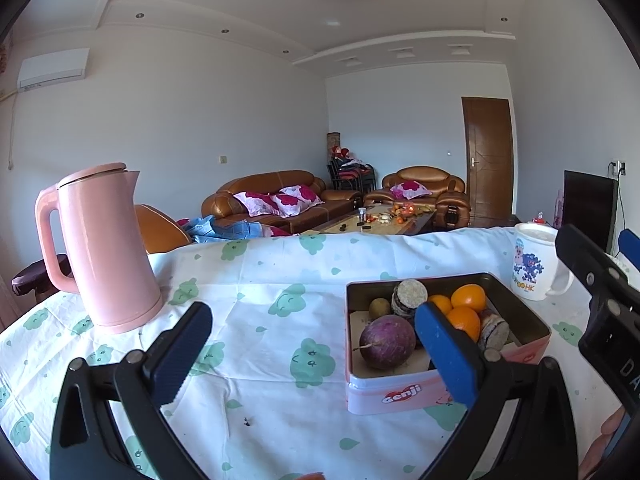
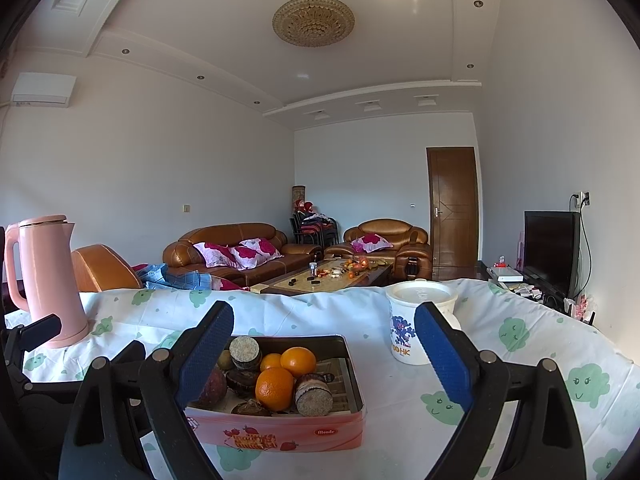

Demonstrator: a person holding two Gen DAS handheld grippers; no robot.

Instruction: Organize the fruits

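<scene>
- Pink-sided tin (image 1: 404,394), seen from the left wrist, stands open on the cloth-covered table (image 1: 272,360), and everything that could count as fruit lies inside it: three oranges (image 1: 464,322) bunched toward the far right, a purple round fruit (image 1: 387,342) at the near left, a small brownish-green fruit (image 1: 379,307) behind it, and some round grain-topped cakes (image 1: 409,294) among them.
- Left gripper (image 1: 312,354) hangs just above the cloth, near the tin's left side, fingers spread wide with nothing between them; its right finger overlaps the tin in this view, but I cannot tell whether it touches.
- A pink kettle (image 1: 106,248) stands well to the left, and a white mug (image 1: 534,266) stands behind the tin to the right.
- From the right wrist, the same tin (image 2: 280,434) sits low and left of centre, oranges (image 2: 275,388) in the middle, cakes (image 2: 314,394) beside them.
- Right gripper (image 2: 324,354) is also spread wide and empty, poised over the tin's right part and the bare cloth next to it.
- No fruit lies loose on the cloth in either view.
- As a judgement, this fits two stages alike: fruit gathered into the tin as the task wants, or a mixed tin waiting to be sorted. The pictures do not settle which, so I name no next move.
</scene>
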